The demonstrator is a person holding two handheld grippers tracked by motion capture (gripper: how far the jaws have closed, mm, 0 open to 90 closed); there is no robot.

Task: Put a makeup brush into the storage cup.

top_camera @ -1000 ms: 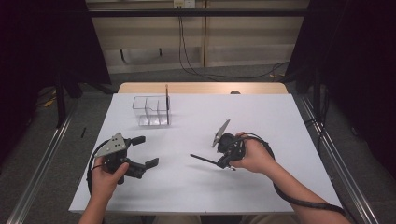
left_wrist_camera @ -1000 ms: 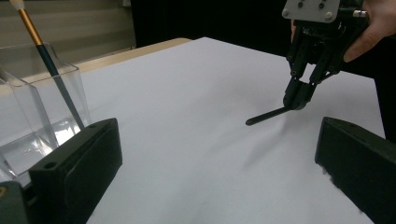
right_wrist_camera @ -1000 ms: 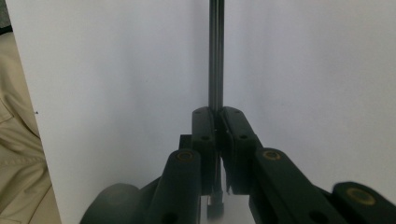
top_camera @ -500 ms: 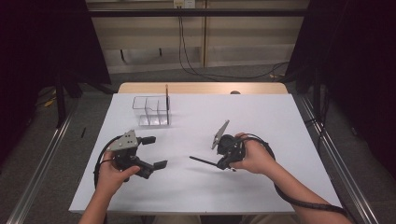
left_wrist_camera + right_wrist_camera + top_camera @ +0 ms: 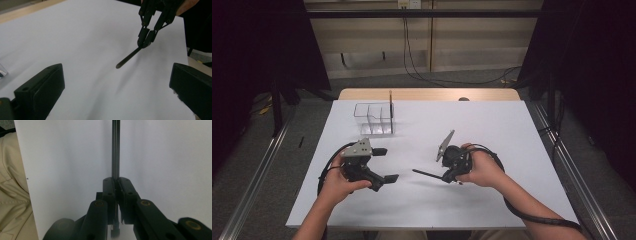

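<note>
On white table (image 5: pixel 512 125), right tongs (image 5: pixel 443 176) clamp rod (image 5: pixel 427 173).

The thin dark rod (image 5: pixel 115 150) runs off the right gripper view's top edge, its far end unseen.

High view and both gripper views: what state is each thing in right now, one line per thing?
Left tongs: open, jaws wide apart, holding nothing.
Right tongs: shut on the thin dark rod.
Thin dark rod: clamped at one end, sticking out toward the left tongs.
Clear organizer: upright at the table's far left; a dark stick stands at its right side.
</note>
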